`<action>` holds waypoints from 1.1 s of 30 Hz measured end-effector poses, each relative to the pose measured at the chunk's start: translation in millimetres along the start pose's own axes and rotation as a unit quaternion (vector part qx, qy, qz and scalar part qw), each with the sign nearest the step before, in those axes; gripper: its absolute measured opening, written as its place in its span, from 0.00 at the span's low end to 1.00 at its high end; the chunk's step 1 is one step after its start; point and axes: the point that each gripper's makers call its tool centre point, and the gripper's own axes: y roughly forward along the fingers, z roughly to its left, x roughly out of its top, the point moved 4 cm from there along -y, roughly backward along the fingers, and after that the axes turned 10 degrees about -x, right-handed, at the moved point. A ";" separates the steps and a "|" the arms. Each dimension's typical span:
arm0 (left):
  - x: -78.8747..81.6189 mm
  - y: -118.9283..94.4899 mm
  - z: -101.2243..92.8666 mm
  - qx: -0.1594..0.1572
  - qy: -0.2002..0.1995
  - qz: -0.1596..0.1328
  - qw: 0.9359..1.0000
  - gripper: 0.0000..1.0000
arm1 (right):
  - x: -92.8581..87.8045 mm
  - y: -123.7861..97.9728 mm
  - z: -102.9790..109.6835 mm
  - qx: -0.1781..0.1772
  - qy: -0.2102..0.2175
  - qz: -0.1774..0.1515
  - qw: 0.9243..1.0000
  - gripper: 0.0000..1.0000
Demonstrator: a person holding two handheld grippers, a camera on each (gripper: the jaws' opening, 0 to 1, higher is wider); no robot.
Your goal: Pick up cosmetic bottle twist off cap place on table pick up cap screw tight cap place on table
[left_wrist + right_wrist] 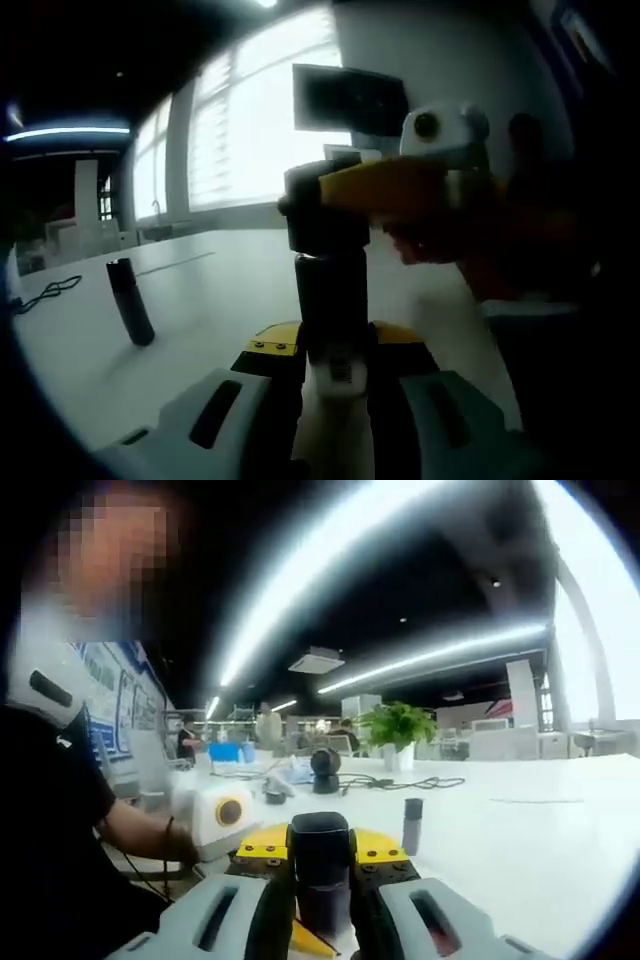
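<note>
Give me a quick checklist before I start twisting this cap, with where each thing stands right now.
1. Left gripper shut on the bottle: ok.
2. Right gripper shut on the cap: ok.
3. Bottle upright: ok in the left gripper view.
4. Cap seated or already loose: cannot tell.
5. Bare table for setting down: ok.
6. Second dark bottle stands apart from the work: ok.

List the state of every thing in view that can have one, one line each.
cosmetic bottle: upright, lifted off the table, body clamped in the left gripper
cap: on the bottle's top, gripped by the right gripper
left gripper: shut on the bottle
right gripper: shut on the cap
second dark bottle: standing on the white table, leaning in this view, untouched
</note>
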 end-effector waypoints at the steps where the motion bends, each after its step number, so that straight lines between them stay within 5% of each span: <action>1: 0.0 0.0 0.1 0.000 0.000 0.000 1.000 0.14 | 0.1 -0.2 0.2 -0.013 -0.005 -0.001 1.000 0.15; 20: -0.2 -1.2 1.2 0.016 -0.003 0.002 1.000 0.14 | -1.1 -2.6 4.1 -0.198 -0.009 -0.009 0.980 0.15; 33: 0.1 -2.0 0.9 0.024 0.000 0.004 1.000 0.14 | -3.5 -3.3 8.7 -0.277 -0.006 -0.031 0.960 0.15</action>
